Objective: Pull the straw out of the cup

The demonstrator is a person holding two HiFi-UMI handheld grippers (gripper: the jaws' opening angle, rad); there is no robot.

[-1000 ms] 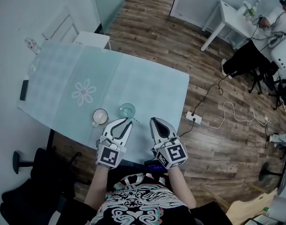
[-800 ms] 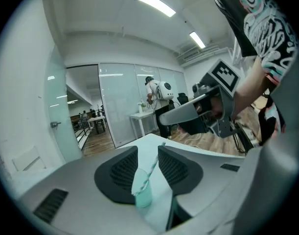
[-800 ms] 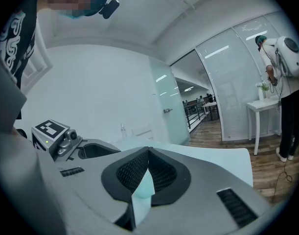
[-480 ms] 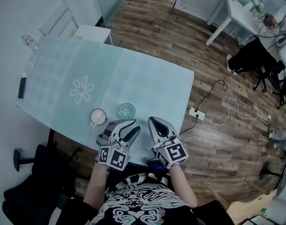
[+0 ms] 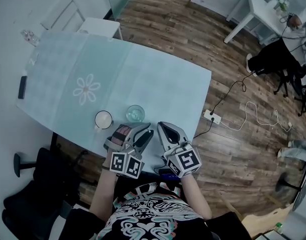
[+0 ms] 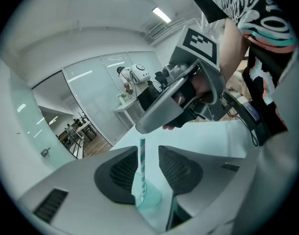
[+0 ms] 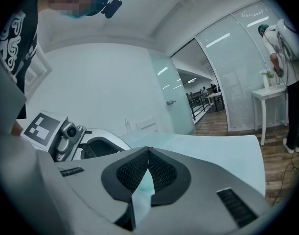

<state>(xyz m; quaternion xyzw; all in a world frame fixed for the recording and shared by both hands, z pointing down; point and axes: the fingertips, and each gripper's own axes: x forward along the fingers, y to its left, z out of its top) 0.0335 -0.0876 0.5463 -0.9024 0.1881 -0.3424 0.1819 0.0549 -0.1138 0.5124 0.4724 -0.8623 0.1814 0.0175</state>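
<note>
Straw [image 6: 141, 163] upright in cup [image 6: 150, 199], dead ahead of spread left tongs [image 6: 148, 153] (untouched). Right tongs [image 7: 148, 150] pressed together, empty.

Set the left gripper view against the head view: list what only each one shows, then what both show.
Only the left gripper view: the striped straw standing in the cup, seen ahead through the gap between the open jaws of the left gripper.
Only the head view: the white mug beside the cup, the flower print on the table, and the power strip on the wood floor. The straw cannot be made out there.
Both: the cup, the table, and the right gripper.
</note>
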